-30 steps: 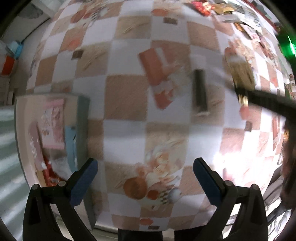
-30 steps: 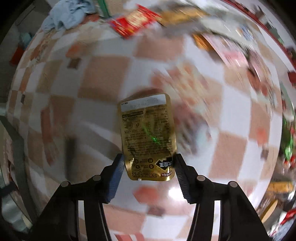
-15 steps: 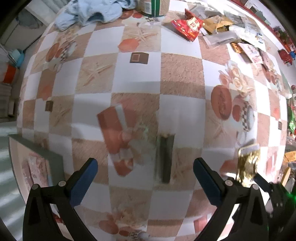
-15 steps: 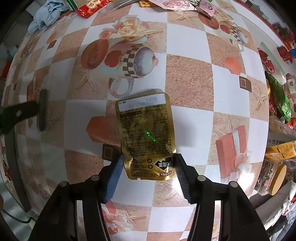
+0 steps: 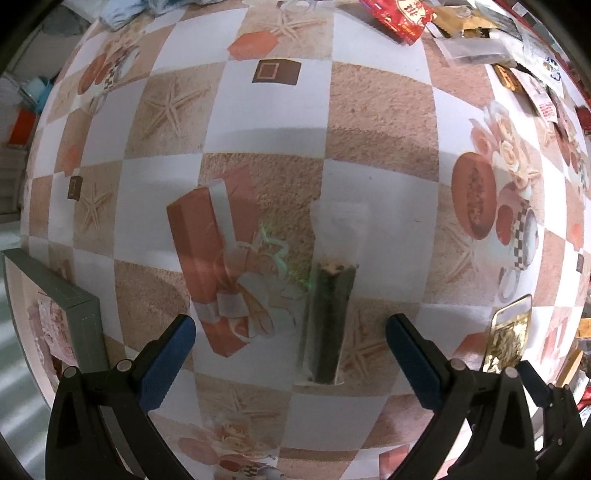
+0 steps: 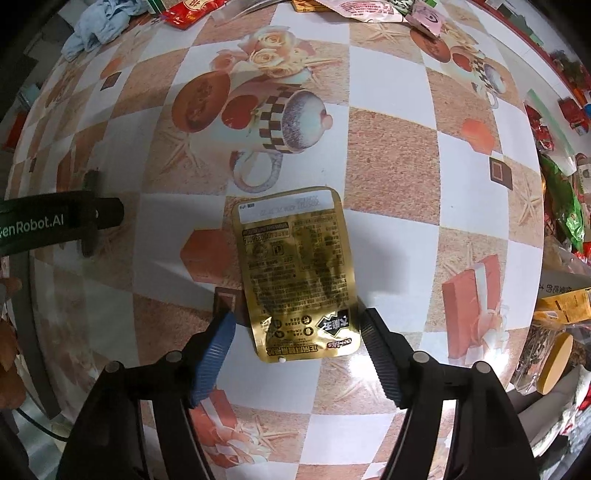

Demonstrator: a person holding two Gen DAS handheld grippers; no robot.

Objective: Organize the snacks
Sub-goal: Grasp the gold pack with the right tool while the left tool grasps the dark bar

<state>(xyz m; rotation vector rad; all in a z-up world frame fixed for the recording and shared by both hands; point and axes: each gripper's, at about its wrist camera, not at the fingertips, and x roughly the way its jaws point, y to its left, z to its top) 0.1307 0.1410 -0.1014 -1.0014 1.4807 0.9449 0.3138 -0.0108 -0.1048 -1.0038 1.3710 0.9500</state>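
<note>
A dark snack bar in a clear wrapper (image 5: 328,317) lies on the patterned tablecloth, straight below my left gripper (image 5: 290,325), which is open and pointing down with the bar between its wide blue pads, untouched. A gold foil snack packet (image 6: 295,273) lies flat on the cloth between the fingers of my right gripper (image 6: 297,319). Those jaws are opening and the pads stand off the packet's edges. The same gold packet (image 5: 508,332) shows at the right edge of the left wrist view. The left gripper's black body (image 6: 55,221) reaches in from the left of the right wrist view.
A grey-green box (image 5: 86,317) holding pink snack packs sits at the table's left edge. Loose snack packets (image 5: 402,18) crowd the far side, and more snacks (image 6: 565,206) plus a yellow-lidded jar (image 6: 554,362) pile up on the right. A blue cloth (image 6: 96,26) lies far left.
My left gripper has slid over and come down above the dark bar. My right gripper's jaws have widened off the gold packet, which now rests on the cloth.
</note>
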